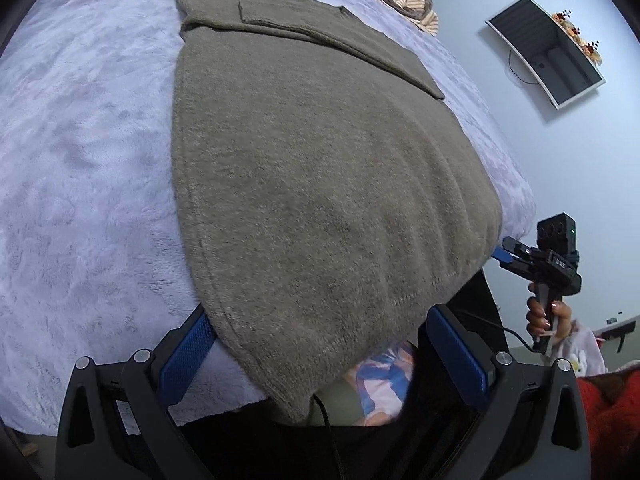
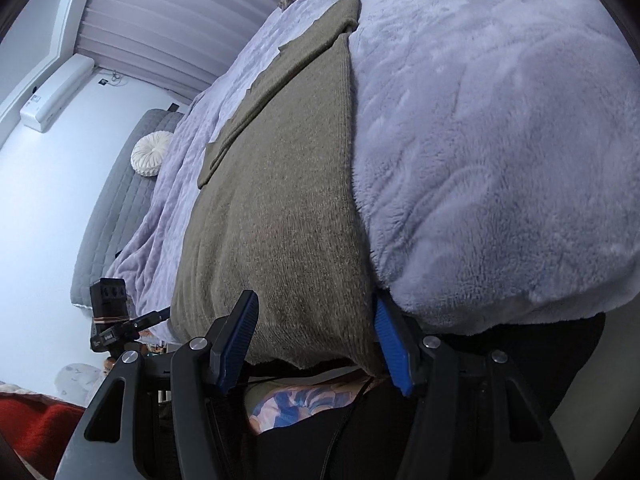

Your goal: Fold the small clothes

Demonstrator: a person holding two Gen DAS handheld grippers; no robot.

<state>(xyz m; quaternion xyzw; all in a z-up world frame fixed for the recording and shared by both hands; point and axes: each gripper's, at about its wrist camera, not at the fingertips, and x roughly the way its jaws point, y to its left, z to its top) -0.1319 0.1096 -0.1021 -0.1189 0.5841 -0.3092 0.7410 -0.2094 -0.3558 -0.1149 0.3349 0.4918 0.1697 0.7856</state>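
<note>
- Lying flat on the lilac fleece blanket [image 1: 80,160]: olive knit garment [image 1: 312,184], sleeves folded across its far end, near hem hanging over the bed edge.
- Left gripper [image 1: 320,356]: jaws apart, straddling the hem corner; pads don't look pressed on it.
- Right gripper [image 2: 316,344]: jaws apart around the opposite hem corner; contact probably none, hard to tell.
- Wall TV [image 1: 548,48] behind.
</note>
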